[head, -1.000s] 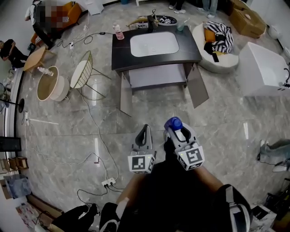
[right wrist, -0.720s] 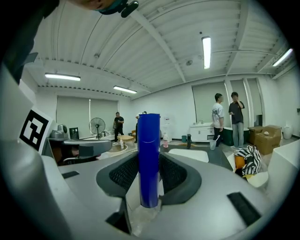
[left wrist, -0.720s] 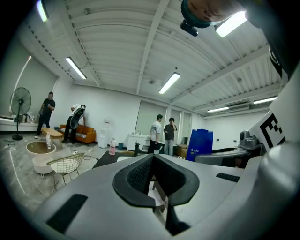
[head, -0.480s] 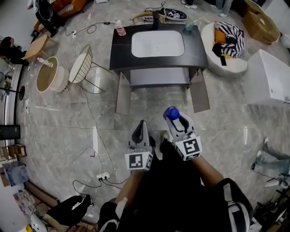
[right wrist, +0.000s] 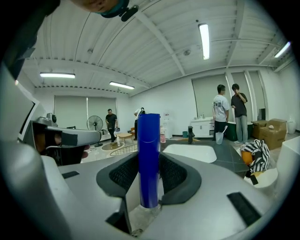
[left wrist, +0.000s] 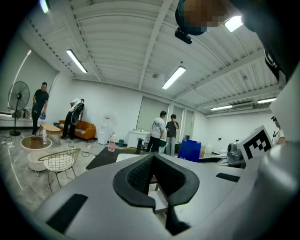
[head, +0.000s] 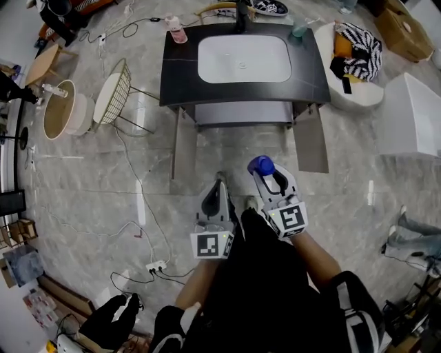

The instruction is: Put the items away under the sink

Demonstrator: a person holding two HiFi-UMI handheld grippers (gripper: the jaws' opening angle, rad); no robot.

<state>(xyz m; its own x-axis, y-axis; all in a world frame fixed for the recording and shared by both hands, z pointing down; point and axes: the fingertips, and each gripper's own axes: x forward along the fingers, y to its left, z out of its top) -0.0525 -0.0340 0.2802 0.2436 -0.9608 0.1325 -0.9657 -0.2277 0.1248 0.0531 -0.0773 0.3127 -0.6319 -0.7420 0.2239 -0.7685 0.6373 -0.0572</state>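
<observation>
Standing on the grey marble floor (head: 89, 186) on the near side of the vanity, the person carries one hand-held gripper in each hand, both pointing toward the far side. The right hand-held gripper (head: 266, 172) (right wrist: 149, 174) is clamped on a blue container (head: 262, 165) (right wrist: 149, 154), which stands upright between the black pads with its top well above them. The left hand-held gripper (head: 218, 195) (left wrist: 153, 174) has its jaws brought together at the tips, with nothing between them.

Farther off stands the dark counter (head: 310, 77) with a white sink basin (head: 241, 58) set into it. Below it the cabinet (head: 241, 114) is open: its left door (head: 177, 145) and right door (head: 310, 141) both swing out toward the person. A pink bottle (head: 177, 30) stands at the counter's far left corner, a black tap (head: 242, 19) behind the basin, and a pale cup (head: 298, 28) at the far right.

Left of the vanity sits a wire chair (head: 114, 96), and a cable (head: 138, 189) trails across the floor to a power strip (head: 157, 265) near the person's feet. The blue container is well apart from the cabinet.
</observation>
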